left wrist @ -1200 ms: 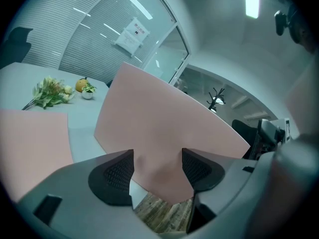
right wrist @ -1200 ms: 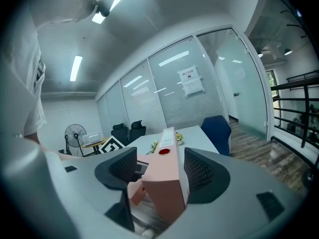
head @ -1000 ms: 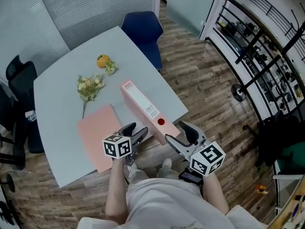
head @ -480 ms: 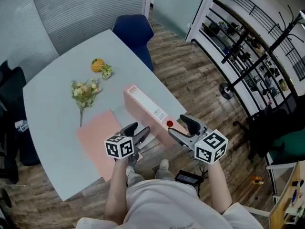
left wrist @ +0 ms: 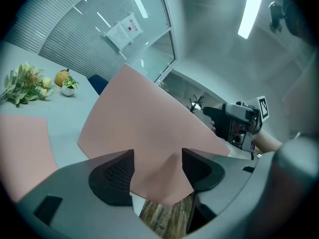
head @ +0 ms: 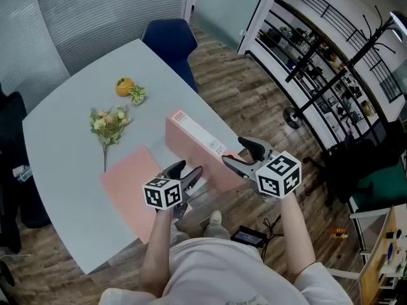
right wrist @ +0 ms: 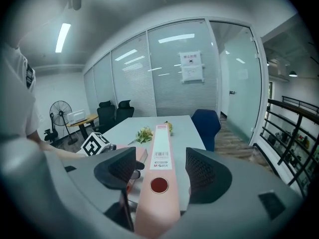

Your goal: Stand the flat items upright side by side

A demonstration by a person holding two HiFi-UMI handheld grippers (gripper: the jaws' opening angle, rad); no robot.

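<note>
Though on edge, barcode-labelled pink binder (head: 191,152)

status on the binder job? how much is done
Done: the pink lever-arch binder is up on its edge on the grey table, red-dot spine facing up.
In hand: the right gripper straddles the spine's near end and the left gripper sits at the corner of its broad face. Both are open, neither clamped.
Left: the flat pink folder lies flat beside the binder and needs standing next to it.
</note>
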